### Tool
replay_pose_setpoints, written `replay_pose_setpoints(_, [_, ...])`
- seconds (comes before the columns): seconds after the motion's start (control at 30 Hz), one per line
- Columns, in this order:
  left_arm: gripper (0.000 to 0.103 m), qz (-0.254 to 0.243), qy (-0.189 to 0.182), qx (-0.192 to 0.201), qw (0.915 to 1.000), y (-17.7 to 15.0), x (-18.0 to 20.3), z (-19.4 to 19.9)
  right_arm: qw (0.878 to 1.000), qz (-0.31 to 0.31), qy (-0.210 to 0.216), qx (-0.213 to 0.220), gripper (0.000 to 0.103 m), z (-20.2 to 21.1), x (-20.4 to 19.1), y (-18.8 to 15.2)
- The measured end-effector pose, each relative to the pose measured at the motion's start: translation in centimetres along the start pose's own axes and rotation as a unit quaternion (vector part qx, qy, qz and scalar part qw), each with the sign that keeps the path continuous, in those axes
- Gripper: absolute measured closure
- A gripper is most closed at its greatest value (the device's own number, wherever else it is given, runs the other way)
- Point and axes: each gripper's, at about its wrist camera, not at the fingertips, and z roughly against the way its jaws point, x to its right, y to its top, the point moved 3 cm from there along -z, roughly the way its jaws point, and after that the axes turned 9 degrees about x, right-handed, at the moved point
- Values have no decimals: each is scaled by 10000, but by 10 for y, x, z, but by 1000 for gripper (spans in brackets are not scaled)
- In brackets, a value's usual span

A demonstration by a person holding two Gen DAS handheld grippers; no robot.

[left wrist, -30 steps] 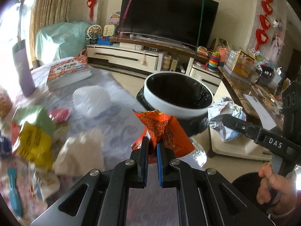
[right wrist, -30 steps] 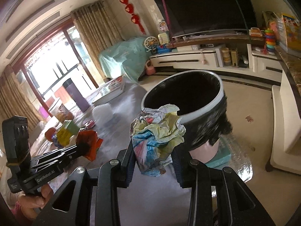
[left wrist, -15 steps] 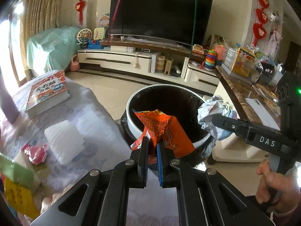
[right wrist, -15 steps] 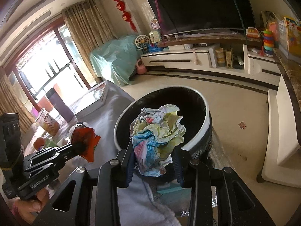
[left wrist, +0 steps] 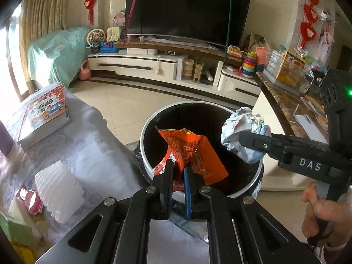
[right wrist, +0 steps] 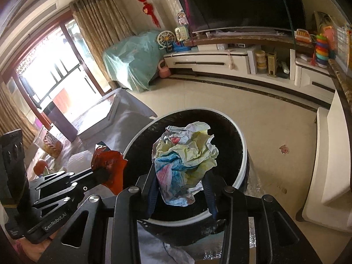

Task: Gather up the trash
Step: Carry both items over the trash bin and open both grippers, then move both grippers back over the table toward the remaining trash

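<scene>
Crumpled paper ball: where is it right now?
In the right wrist view the crumpled paper ball sits between the right hand-held gripper fingers, whose jaws are opening, above the trash bin mouth, right of the orange snack wrapper.

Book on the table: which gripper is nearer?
Left. The left gripper, clamping an orange wrapper, is at the bin's table-side rim; the right gripper, fingers opening around crumpled paper, beyond.

Book [left wrist: 45, 114] on cloth-covered table [left wrist: 92, 145]; television [left wrist: 187, 11] behind.
</scene>
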Motion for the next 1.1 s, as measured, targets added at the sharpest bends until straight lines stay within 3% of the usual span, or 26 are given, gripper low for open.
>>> replay_pose_setpoints(0.1, [87, -35, 50, -13, 10000, 2, 3, -6, 10000, 46, -50, -58, 62, -4, 1, 1])
replay_pose_setpoints(0.17, [72, -22, 95, -12, 10000, 3, 4, -9, 9999, 34, -126, -56, 56, -5, 4, 2])
replay_pose_setpoints(0.37, [51, 18, 159, 65, 9999, -5, 7, -2, 9998, -68, -153, 68, 42, 6, 9, 4])
replay_pose_setpoints(0.4, [50, 65, 161, 95, 9998, -9, 7, 2, 9998, -90, -157, 113, 41, 9, 8, 4])
replay_pose_setpoints(0.63, [41, 238, 186, 234, 9993, -40, 5, 38, 9984, -265, -40, 506, 11, 33, -2, -4])
replay_pose_setpoints(1.1, [40, 676, 266, 315, 9969, -104, -18, 128, 9971, -322, 295, 617, 9, 63, -57, -58])
